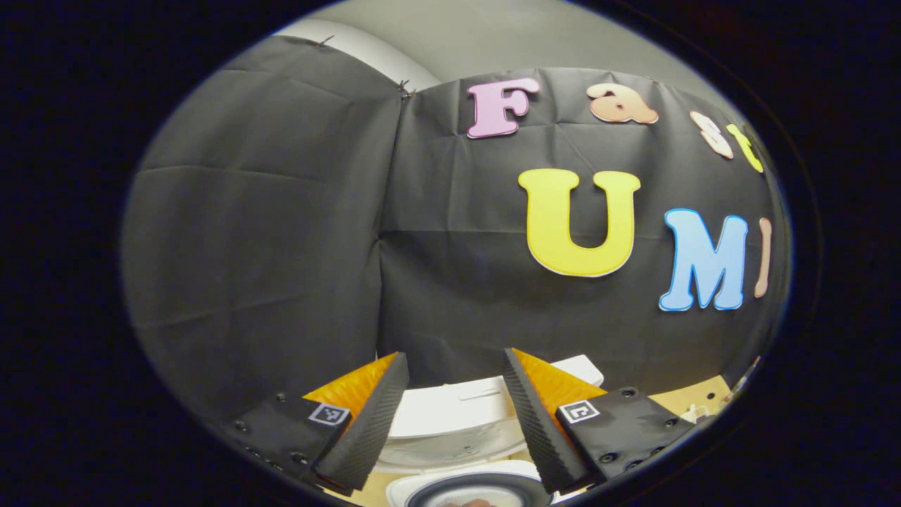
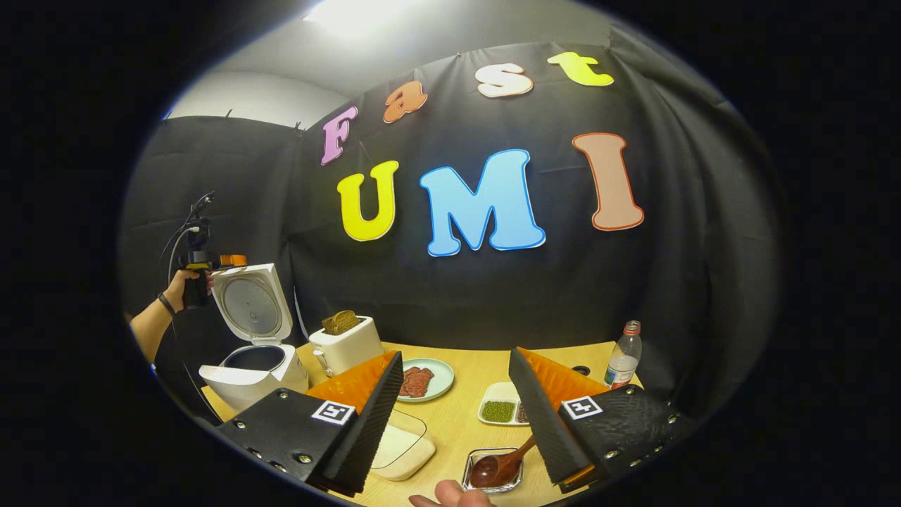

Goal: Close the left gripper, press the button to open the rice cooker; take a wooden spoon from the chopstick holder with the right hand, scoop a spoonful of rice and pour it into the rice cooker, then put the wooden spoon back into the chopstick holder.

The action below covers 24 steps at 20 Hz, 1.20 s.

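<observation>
nearby, toaster point(image 2: 346, 345) beside open rice cooker point(image 2: 250, 352); meat plate point(image 2: 422, 380) behind.

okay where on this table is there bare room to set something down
Bare wood lies between the plate of meat and the bottle, behind the divided dish. It is crowded near the rice cooker, toaster and glass container.

the cooker point(image 2: 246, 377) mouth is being left open under its raised lid point(image 2: 251, 304); the path from the right is being crowded by the toaster point(image 2: 346, 345) and plate point(image 2: 429, 380).
</observation>
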### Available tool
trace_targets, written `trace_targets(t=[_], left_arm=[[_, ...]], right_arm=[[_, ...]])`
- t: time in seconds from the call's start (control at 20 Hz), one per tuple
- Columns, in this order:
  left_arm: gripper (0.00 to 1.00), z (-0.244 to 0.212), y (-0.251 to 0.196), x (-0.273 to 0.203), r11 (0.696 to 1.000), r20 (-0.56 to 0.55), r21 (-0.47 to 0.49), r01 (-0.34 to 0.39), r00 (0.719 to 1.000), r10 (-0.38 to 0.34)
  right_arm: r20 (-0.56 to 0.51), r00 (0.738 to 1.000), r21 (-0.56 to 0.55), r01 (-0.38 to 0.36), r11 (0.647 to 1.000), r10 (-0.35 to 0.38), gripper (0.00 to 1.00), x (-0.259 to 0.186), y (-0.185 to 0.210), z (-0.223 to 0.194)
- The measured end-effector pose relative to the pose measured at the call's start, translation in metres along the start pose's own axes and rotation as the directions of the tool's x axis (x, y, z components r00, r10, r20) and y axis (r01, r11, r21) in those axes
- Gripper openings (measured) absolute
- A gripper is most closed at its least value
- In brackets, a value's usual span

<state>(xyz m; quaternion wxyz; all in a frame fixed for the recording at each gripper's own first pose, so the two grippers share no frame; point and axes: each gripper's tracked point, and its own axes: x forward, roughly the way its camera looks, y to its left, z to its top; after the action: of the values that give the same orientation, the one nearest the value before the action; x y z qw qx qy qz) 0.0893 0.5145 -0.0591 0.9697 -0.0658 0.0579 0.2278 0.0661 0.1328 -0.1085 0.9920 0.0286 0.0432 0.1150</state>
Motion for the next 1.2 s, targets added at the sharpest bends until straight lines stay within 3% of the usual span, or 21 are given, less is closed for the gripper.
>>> trace_targets(t=[0.15,0.2,0.25,0.35,0.5,0.7,0.75,0.8,1.0,1.1,1.2], left_arm=[[0.89,-0.005,-0.002,-0.001,0.998,-0.04,0.062,0.003,0.999,0.0],[0.93,-0.006,-0.002,-0.002,0.997,-0.049,0.07,0.006,0.999,-0.003],[0.96,-0.004,-0.003,-0.004,0.998,-0.055,0.056,0.008,0.998,-0.005],[0.93,-0.006,-0.003,-0.012,0.999,-0.053,0.049,0.013,0.999,-0.01],[0.89,-0.013,-0.012,-0.041,0.998,-0.03,0.034,0.044,0.999,-0.043],[0.82,-0.032,-0.029,-0.085,0.995,0.031,0.09,0.048,0.998,-0.051],[0.82,-0.039,-0.034,-0.098,0.994,0.031,0.101,0.049,0.998,-0.053],[0.9,-0.046,-0.038,-0.11,0.993,0.039,0.107,0.053,0.998,-0.057],[0.89,-0.077,-0.051,-0.142,0.986,0.015,0.145,0.084,0.996,-0.087],[0.82,-0.089,-0.054,-0.153,0.99,-0.022,0.102,0.099,0.995,-0.098],[0.9,-0.101,-0.059,-0.162,0.99,-0.066,0.055,0.133,0.989,-0.129]], right_arm=[[-0.013,1.0,0.009,-0.002,1.0,0.002,0.92,0.006,-0.001,-0.005],[-0.018,1.0,0.016,-0.007,1.0,0.007,0.92,0.007,0.0,-0.008],[-0.023,1.0,0.022,-0.013,1.0,0.014,0.92,0.008,0.001,-0.01],[-0.027,1.0,0.019,-0.013,1.0,0.014,0.92,0.006,-0.001,-0.012],[-0.008,1.0,0.031,-0.016,0.999,0.016,0.92,-0.003,-0.004,-0.008],[0.022,1.0,0.024,-0.013,1.0,0.012,0.92,-0.019,-0.003,0.0],[0.03,0.999,0.022,-0.014,1.0,0.014,0.92,-0.024,-0.001,0.002],[0.038,0.999,0.022,-0.02,1.0,0.019,0.92,-0.029,0.001,0.005],[0.072,0.996,0.016,-0.047,0.999,0.046,0.91,-0.044,0.018,0.017],[0.08,0.995,0.0,-0.06,0.998,0.06,0.91,-0.049,0.026,0.019],[0.087,0.994,-0.014,-0.065,0.998,0.066,0.91,-0.054,0.029,0.019]])
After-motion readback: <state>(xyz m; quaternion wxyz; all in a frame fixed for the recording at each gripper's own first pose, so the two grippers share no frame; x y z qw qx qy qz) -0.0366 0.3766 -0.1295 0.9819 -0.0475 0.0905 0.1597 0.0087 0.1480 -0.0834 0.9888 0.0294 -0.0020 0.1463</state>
